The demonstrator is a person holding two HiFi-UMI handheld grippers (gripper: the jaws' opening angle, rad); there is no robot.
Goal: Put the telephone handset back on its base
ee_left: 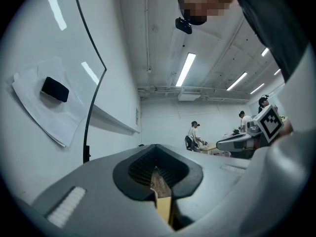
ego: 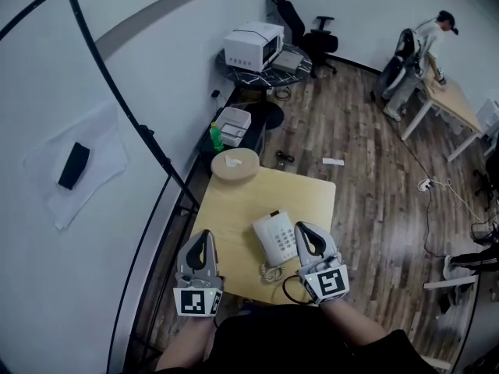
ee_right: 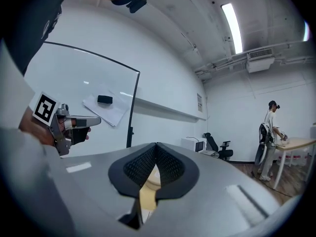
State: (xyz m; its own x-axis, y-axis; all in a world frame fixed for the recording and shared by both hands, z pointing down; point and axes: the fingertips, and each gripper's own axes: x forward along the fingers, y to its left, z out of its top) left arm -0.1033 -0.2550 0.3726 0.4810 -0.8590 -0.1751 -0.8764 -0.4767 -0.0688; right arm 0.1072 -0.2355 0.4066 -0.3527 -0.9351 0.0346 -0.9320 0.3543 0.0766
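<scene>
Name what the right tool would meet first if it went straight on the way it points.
Probably the round wooden top past the table: it shows behind the shut right tool. The telephone lies off to its left. Height is unclear, so it might pass above.

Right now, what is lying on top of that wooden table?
A white telephone with its coiled cord trailing toward the near edge. The right tool, shut and empty, covers the telephone's right side in the head view, so what lies there cannot be seen.
</scene>
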